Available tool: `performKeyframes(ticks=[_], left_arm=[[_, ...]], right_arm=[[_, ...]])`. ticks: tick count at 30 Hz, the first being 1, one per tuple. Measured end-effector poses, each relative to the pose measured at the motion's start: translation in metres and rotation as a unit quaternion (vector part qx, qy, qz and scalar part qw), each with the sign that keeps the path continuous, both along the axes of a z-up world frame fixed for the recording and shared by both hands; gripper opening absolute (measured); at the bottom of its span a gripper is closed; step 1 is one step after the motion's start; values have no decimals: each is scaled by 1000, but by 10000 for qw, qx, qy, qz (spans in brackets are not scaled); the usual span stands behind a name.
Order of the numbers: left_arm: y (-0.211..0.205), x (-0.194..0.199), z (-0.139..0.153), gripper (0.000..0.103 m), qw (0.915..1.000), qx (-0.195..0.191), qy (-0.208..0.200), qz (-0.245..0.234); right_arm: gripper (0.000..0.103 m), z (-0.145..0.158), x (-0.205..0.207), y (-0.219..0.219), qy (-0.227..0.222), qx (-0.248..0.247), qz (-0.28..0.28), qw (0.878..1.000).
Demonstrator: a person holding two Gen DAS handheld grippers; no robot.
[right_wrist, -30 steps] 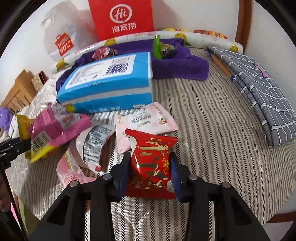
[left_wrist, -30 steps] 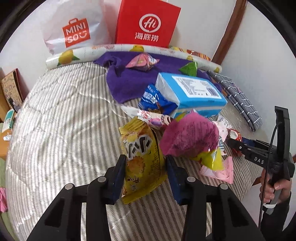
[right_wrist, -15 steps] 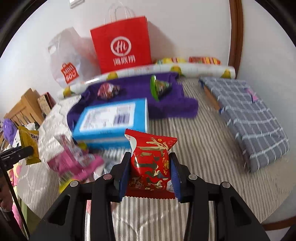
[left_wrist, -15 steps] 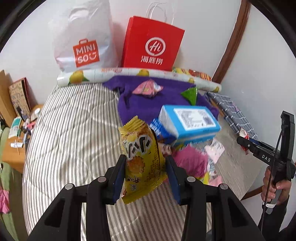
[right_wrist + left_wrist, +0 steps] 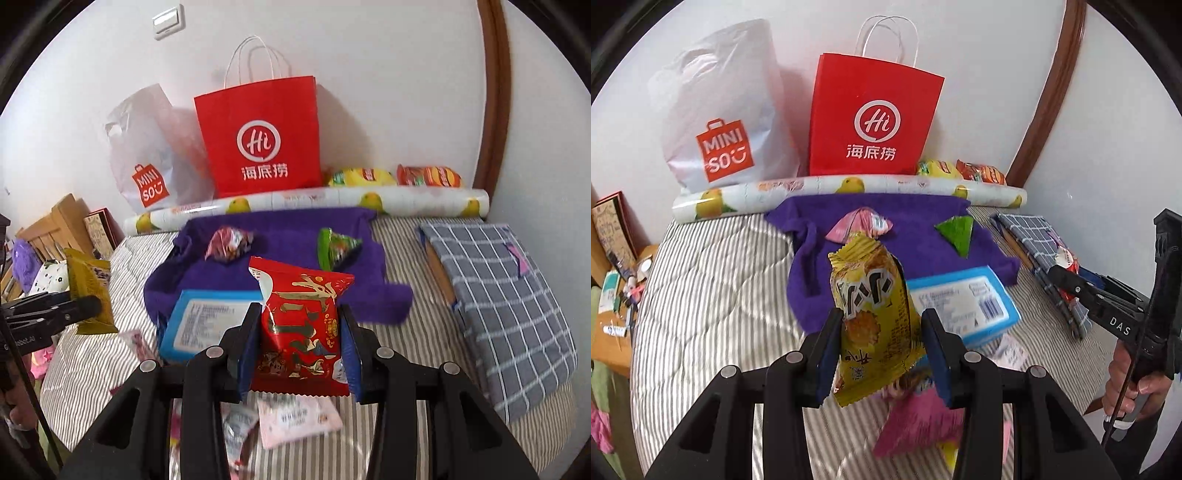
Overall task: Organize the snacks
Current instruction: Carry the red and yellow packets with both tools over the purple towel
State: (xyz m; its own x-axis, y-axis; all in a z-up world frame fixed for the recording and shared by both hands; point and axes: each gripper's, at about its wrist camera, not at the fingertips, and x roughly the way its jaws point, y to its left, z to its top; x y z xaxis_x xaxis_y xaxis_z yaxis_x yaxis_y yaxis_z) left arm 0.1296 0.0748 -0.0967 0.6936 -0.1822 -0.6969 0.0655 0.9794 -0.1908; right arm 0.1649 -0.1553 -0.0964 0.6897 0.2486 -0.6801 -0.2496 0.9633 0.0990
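Snacks were in both grips: the left hand-held gripper [image 5: 882,345] had its jaws pinched on a yellow biscuit packet [image 5: 873,314], held upright clear of the bed [image 5: 709,295], and the right hand-held gripper [image 5: 300,349] was clamped the same way on a red packet [image 5: 303,325]. Both packets looked to be in mid-carry, and the likely landing place was the purple cloth [image 5: 288,240] at 12 o'clock from each gripper. Doing this well probably meant keeping the squeeze light enough not to crush the contents, carrying high enough to pass over the blue box [image 5: 207,321], and setting each packet down in a bare patch apart from the others. On the cloth already lay a pink-wrapped snack [image 5: 229,243] toward 11 o'clock and a green triangular one [image 5: 336,247] toward 1 o'clock, well apart. Loose packets remained on the bed below the grippers, among them a pale pink sachet [image 5: 295,417] at 6 o'clock in the right view. Against the wall stood a red paper bag [image 5: 262,147] and a white plastic bag [image 5: 155,162]; what either held could not be seen. A yellow and an orange packet lay behind the fruit-printed roll [image 5: 306,203].
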Motion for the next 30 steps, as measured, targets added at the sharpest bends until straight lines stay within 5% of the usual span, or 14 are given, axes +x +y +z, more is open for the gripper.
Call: performKeyframes(ticks=[20,30], left_arm=[[13,112,-9,41,9989,-44,-149,434],[9,130,-36,41,9981,228,-94,571]], right_arm=[[40,-13,121,24,55,334,110,9994],[40,-37,152,31,92,393,174,9990]])
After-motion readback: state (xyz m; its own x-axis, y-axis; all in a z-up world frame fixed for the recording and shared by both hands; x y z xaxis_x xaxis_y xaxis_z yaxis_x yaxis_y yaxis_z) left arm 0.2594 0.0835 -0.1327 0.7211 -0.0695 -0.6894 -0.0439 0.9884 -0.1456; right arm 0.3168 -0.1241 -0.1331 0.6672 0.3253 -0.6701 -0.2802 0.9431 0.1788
